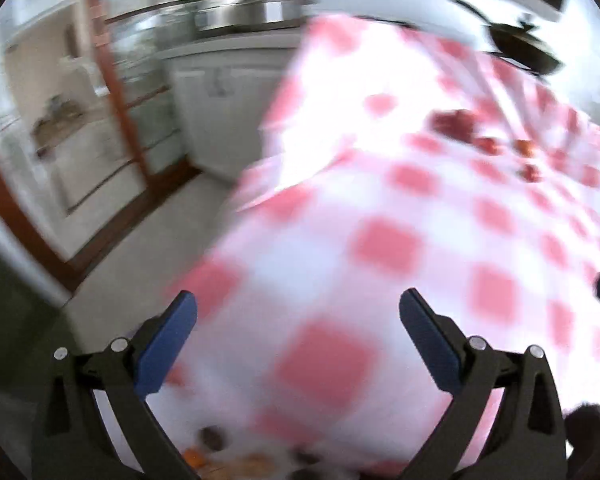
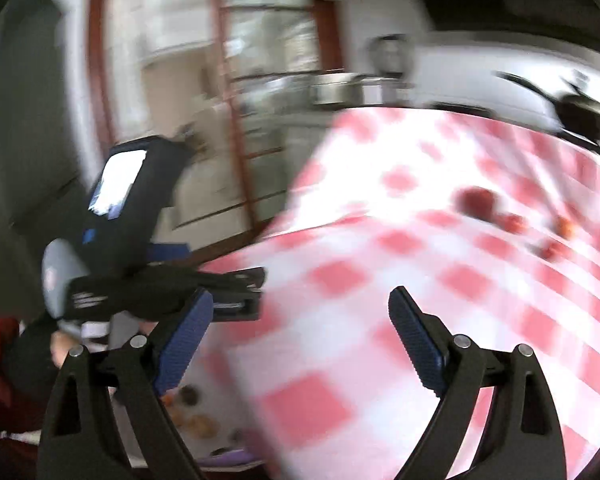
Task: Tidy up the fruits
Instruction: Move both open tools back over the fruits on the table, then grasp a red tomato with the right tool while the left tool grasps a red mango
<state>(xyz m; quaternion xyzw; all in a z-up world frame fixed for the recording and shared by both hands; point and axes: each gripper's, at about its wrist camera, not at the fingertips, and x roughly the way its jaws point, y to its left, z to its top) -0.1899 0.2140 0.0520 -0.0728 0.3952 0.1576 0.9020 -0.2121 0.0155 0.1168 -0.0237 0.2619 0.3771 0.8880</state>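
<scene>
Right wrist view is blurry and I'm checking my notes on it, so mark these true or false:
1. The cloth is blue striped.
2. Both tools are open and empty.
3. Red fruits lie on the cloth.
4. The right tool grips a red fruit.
1. False: the cloth is red and white checked.
2. True: the right tool and the left tool stand open with nothing between the fingers.
3. True: red fruits lie far out on it.
4. False: it holds nothing; the fruits lie well beyond it.

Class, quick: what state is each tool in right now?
Left tool: open, holding nothing.
Right tool: open, holding nothing.
</scene>
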